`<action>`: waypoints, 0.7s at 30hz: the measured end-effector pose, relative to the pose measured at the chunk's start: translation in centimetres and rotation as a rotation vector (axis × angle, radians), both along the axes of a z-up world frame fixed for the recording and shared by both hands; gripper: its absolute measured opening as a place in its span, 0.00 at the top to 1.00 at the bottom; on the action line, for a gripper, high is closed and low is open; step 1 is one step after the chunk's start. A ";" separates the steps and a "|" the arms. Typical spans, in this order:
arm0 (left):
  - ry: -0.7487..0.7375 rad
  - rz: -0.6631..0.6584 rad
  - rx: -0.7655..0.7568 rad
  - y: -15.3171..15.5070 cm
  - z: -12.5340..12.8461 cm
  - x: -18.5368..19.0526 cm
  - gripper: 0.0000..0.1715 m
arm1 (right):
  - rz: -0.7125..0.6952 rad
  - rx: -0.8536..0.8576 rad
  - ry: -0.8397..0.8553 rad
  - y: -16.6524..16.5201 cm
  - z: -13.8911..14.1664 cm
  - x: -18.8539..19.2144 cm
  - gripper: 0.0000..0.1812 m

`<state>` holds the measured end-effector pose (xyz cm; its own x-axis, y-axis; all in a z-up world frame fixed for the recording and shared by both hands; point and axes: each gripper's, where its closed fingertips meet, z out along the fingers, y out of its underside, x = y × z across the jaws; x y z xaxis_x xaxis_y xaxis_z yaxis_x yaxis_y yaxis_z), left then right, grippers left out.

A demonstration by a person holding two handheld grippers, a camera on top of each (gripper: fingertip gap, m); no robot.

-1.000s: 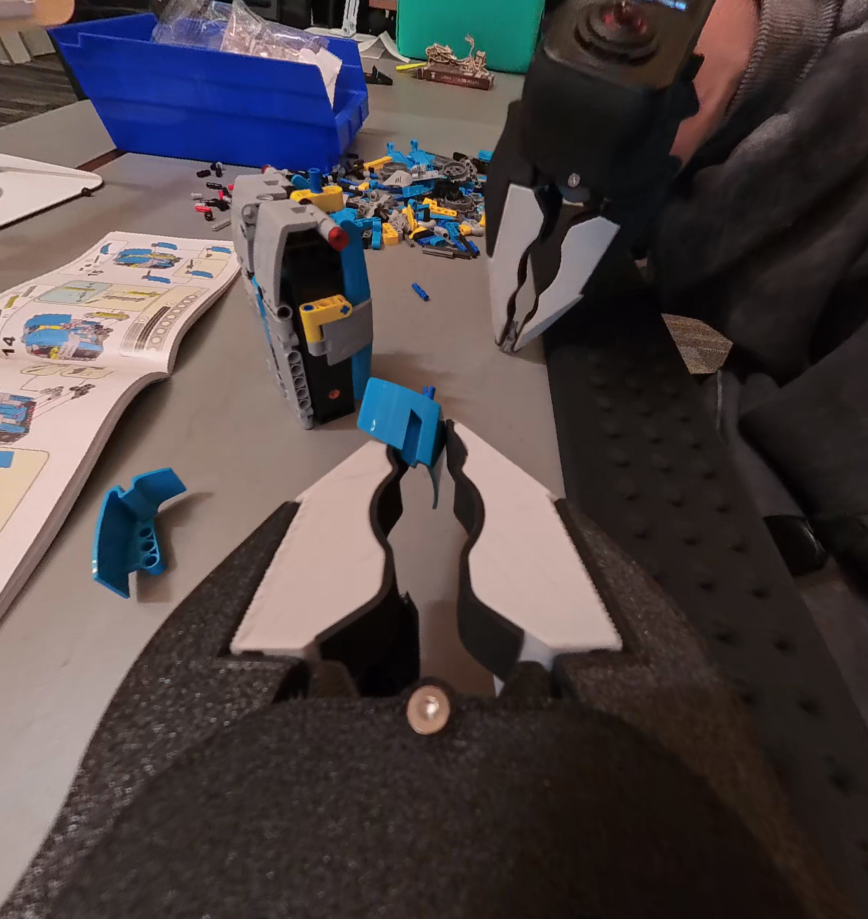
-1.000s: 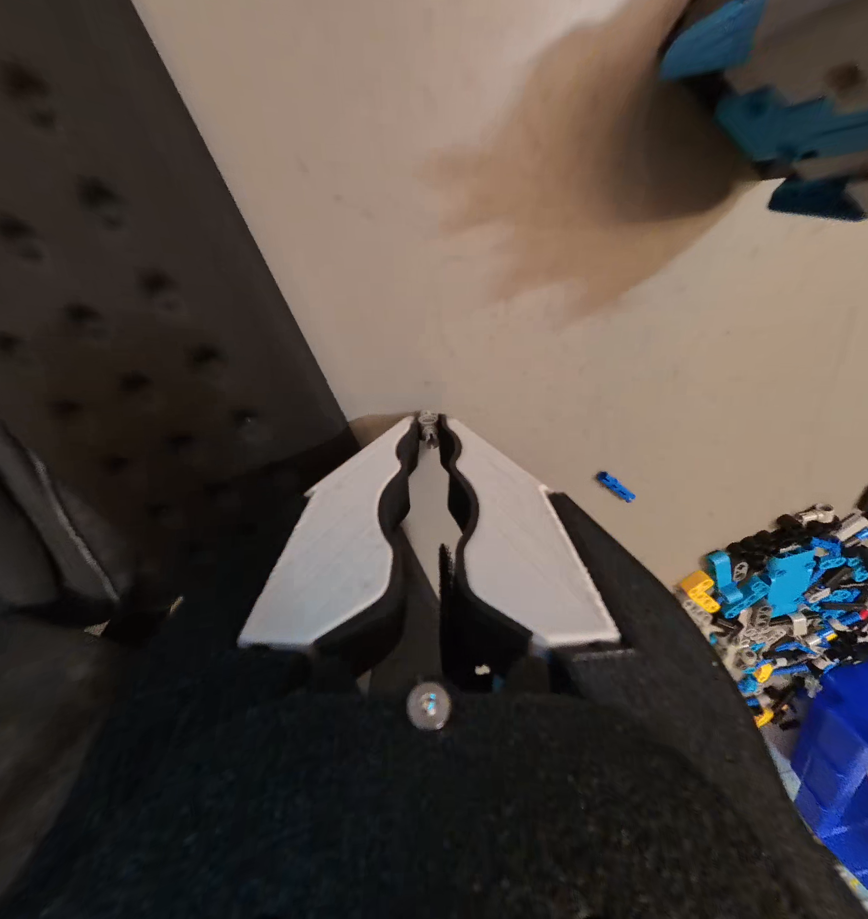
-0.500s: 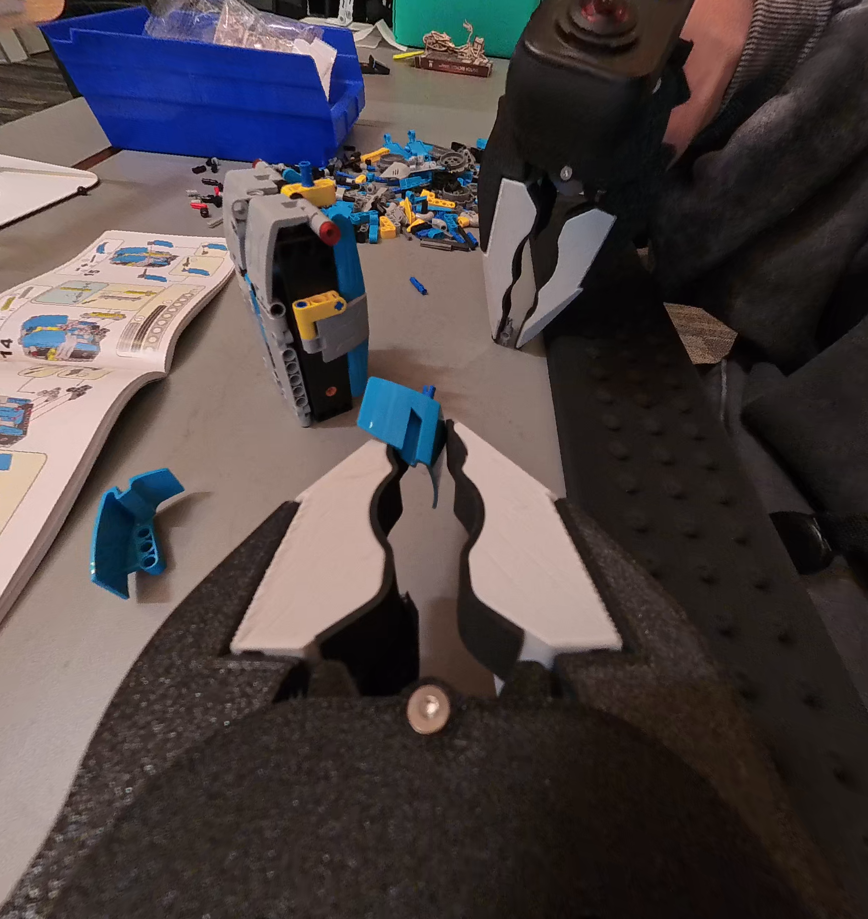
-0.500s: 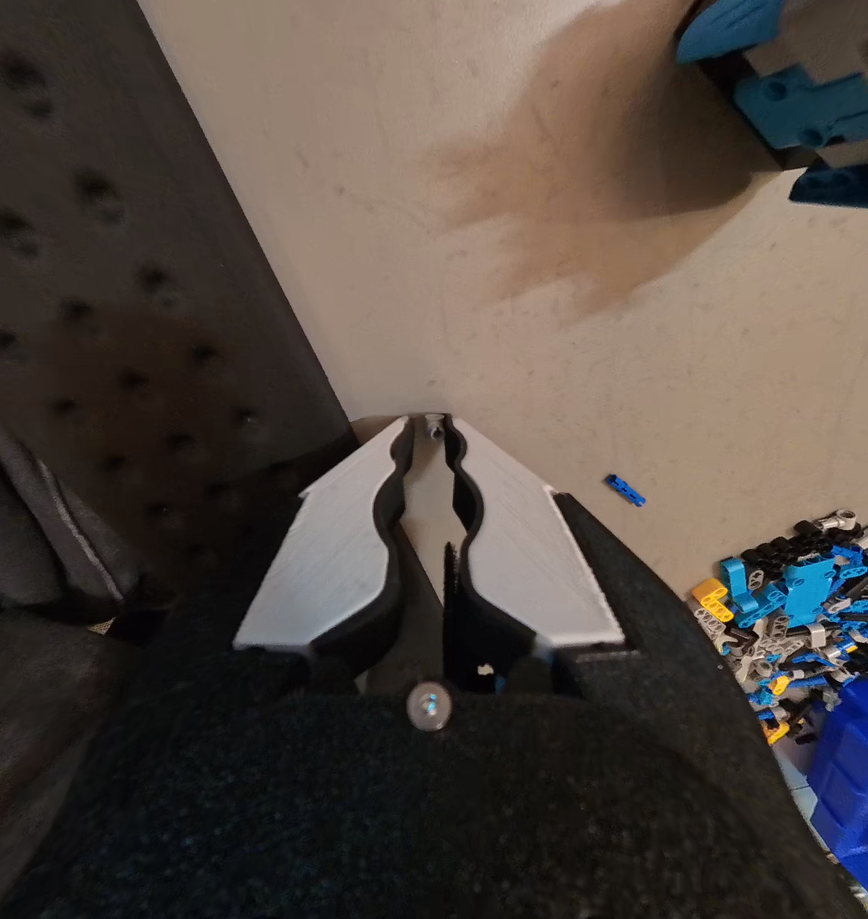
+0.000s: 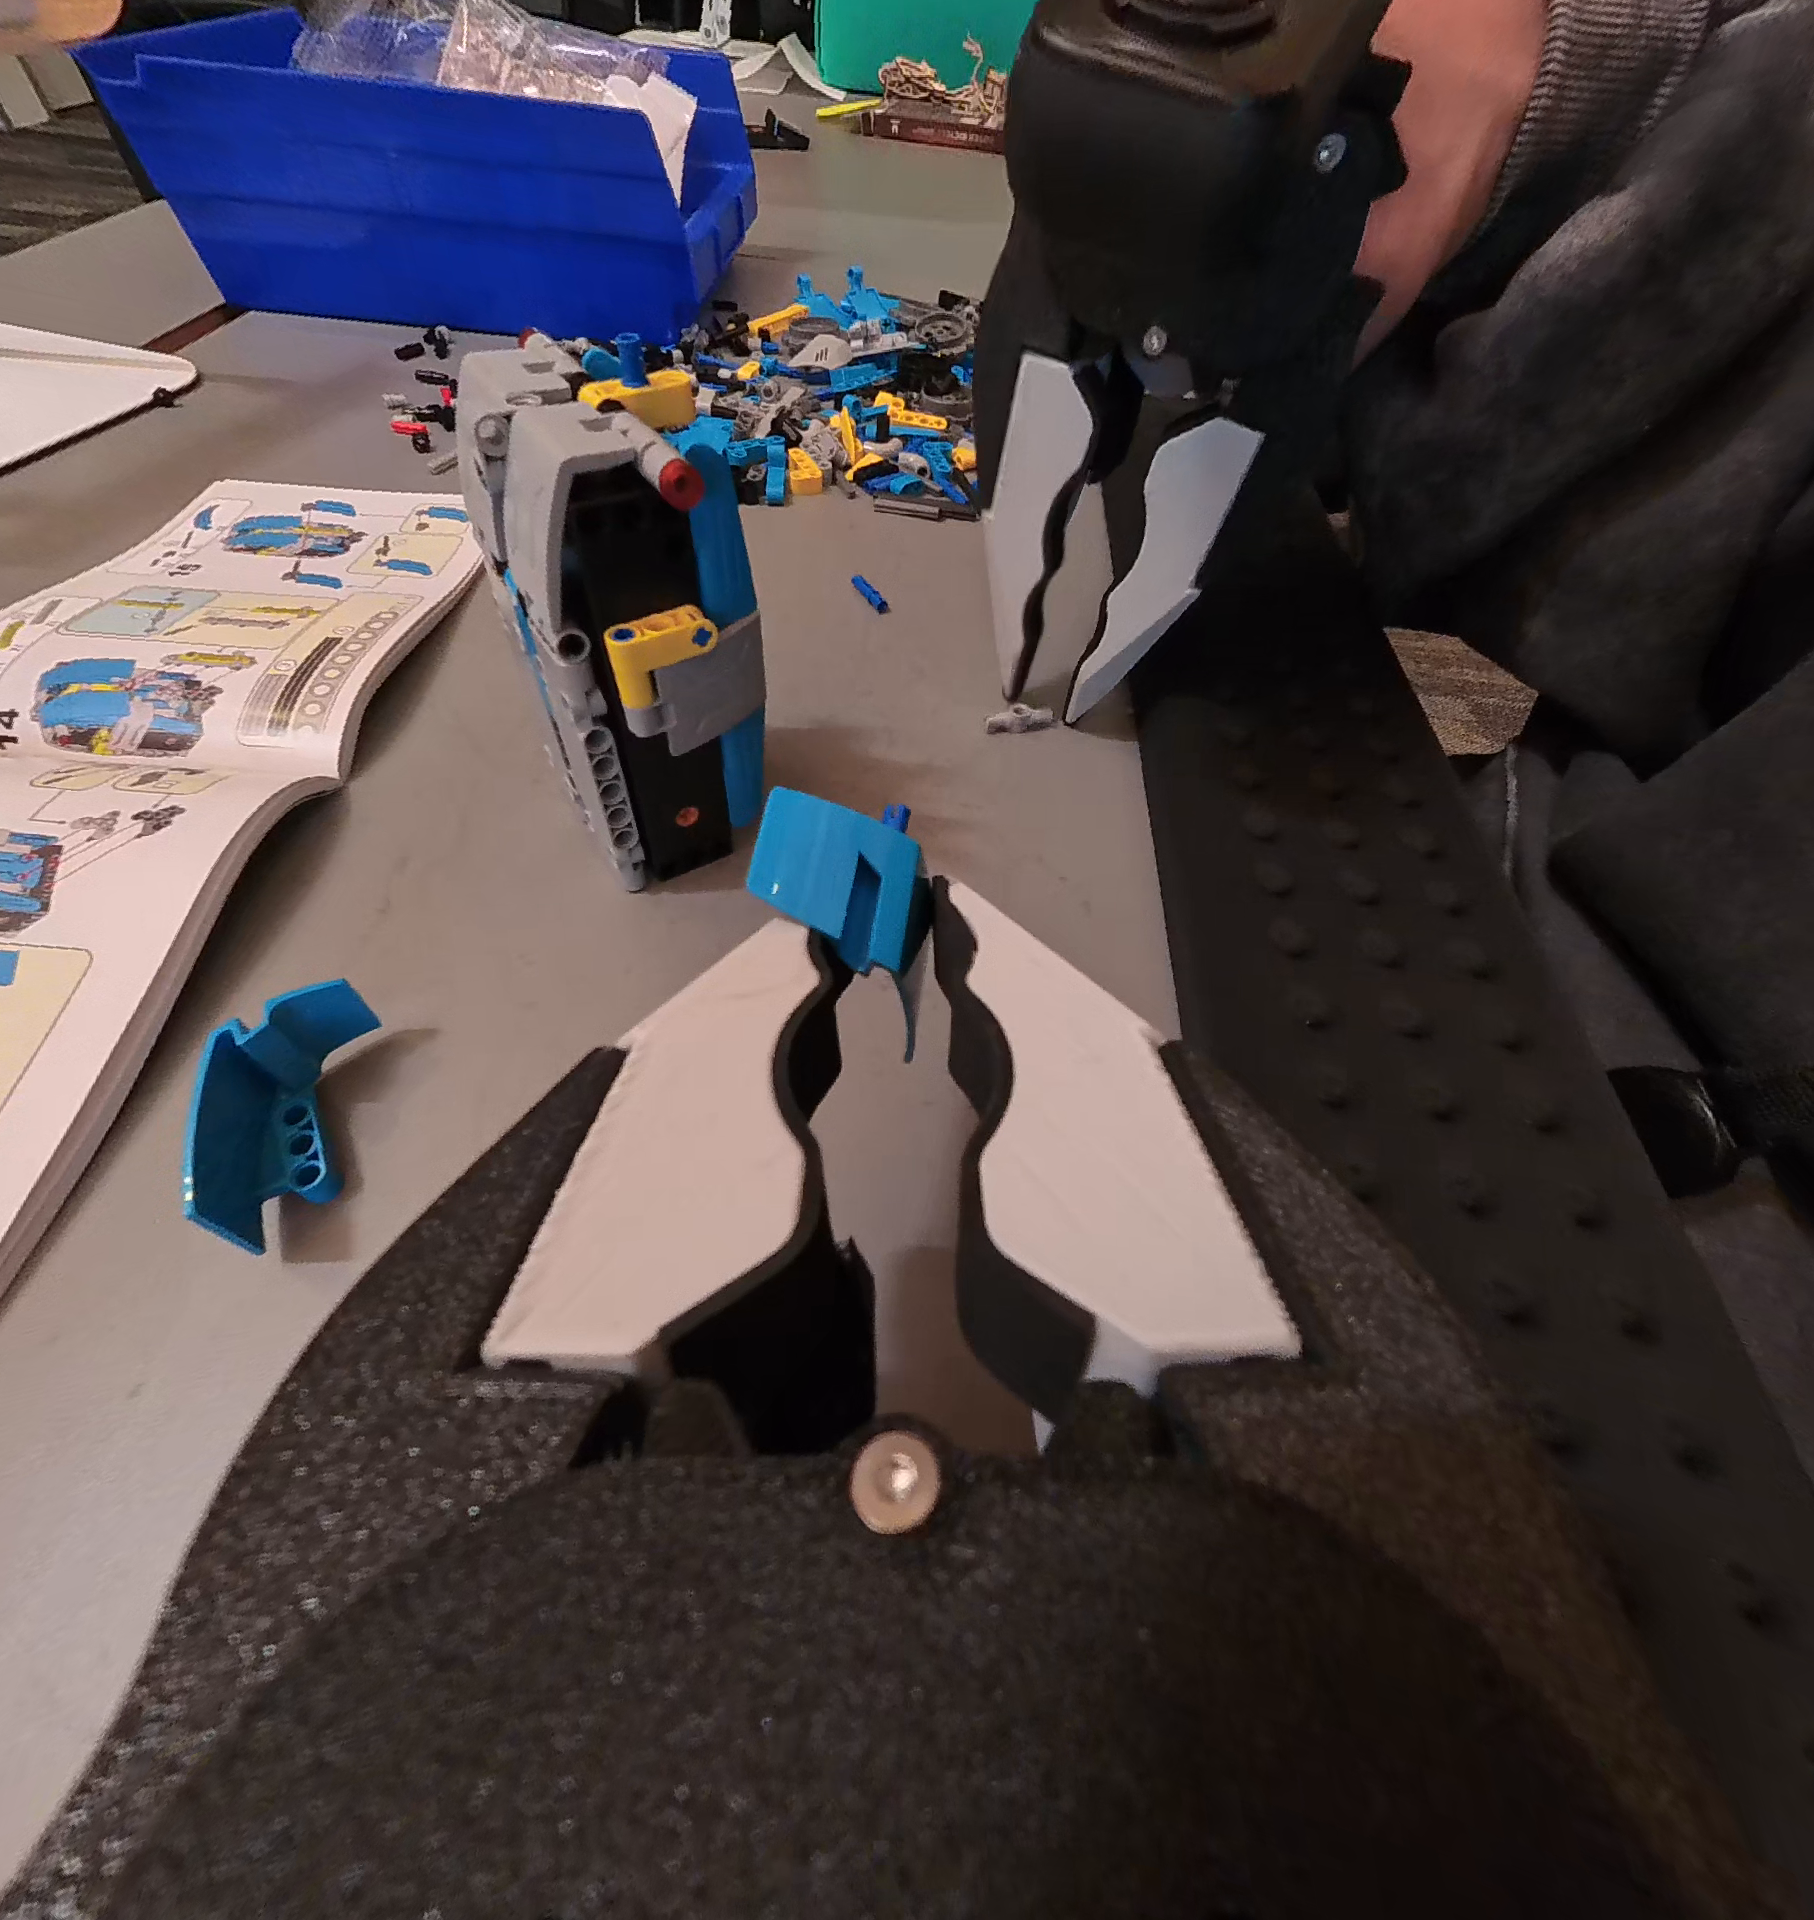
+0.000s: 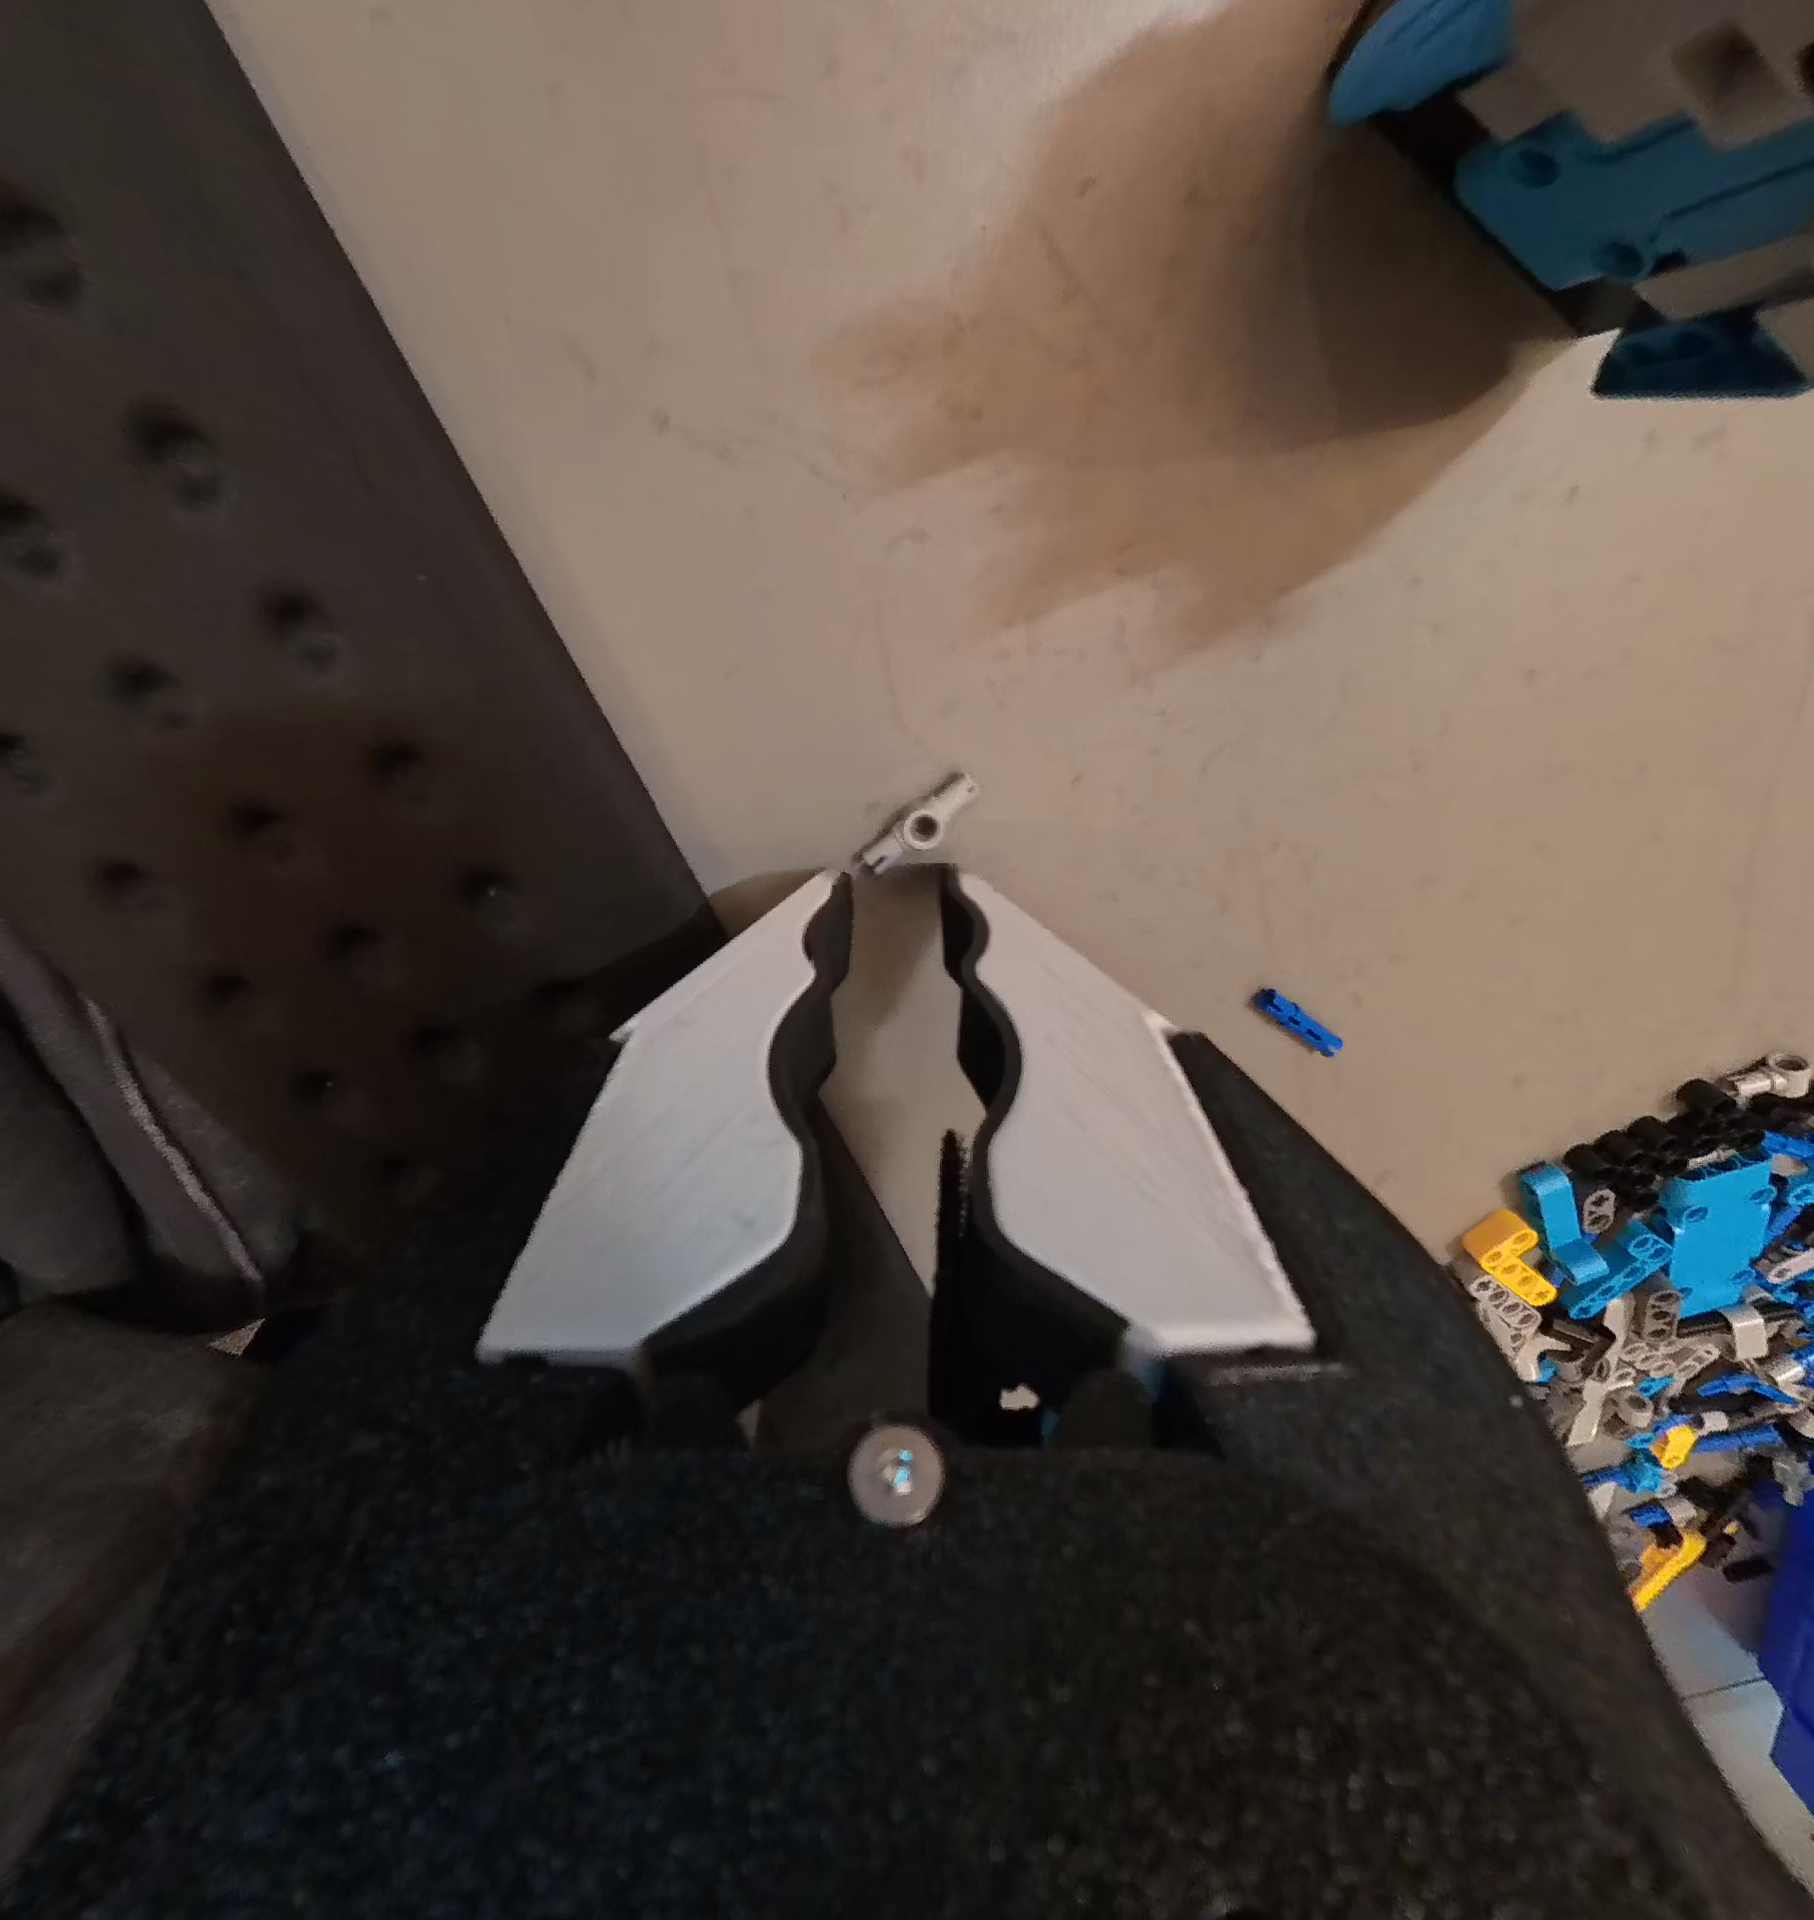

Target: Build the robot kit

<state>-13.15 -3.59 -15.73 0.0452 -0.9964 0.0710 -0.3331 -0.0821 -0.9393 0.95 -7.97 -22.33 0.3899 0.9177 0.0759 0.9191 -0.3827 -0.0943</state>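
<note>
In the left wrist view, the left gripper point(image 5: 875, 940) is closed down on a blue panel piece point(image 5: 835, 888), pinching it at the fingertips; this held piece hangs just in front of the upright partly built model point(image 5: 617, 634) standing on the grey table point(image 5: 467, 935). To the left of the model lies an open instruction booklet point(image 5: 124, 707), and in front of the booklet a second curved blue piece point(image 5: 264, 1112) rests loose on the table. Behind the model sit a heap of loose parts point(image 5: 841, 416) and, beyond that, a blue bin point(image 5: 435, 197). To the right of the model the right gripper point(image 5: 1043, 707) points downward at the table edge, its fingers parted with nothing between them, and a small grey connector point(image 5: 1017, 717) lies at its tips. A lone blue pin point(image 5: 869, 594) lies between the model and that gripper. In the right wrist view, the right gripper point(image 6: 895, 878) is slightly open and empty, the grey connector point(image 6: 915, 826) lying on the table just beyond its tips, seemingly touching the left one. As a judgement, the model looks only partly assembled: one blue panel is in hand, the other and the connector lie unattached. The right view alone shows the connector's round hole and the model's underside at the upper right; the left view alone shows the booklet, the held panel and the model as a whole.
</note>
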 end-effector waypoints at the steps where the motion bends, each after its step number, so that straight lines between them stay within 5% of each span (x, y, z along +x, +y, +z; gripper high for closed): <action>1: 0.000 0.000 0.001 0.0 0.0 0.0 0.92 | -0.001 0.005 0.001 0.1 0.1 0.0 0.90; 8: -0.001 0.000 0.000 0.0 0.0 0.0 0.92 | -0.032 0.023 0.128 0.3 0.9 -0.8 0.89; 15: -0.004 0.002 -0.003 0.0 0.1 0.0 0.93 | -0.365 0.004 0.496 0.7 0.8 -0.7 0.82; 21: -0.001 -0.004 0.002 -0.1 0.0 0.1 0.92 | -0.398 0.143 0.533 1.5 0.1 -0.6 0.95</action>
<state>-13.09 -3.72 -15.71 0.0412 -0.9967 0.0694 -0.3328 -0.0792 -0.9397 0.30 -6.48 -22.28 0.7140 0.6915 -0.1101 0.5244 -0.6323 -0.5703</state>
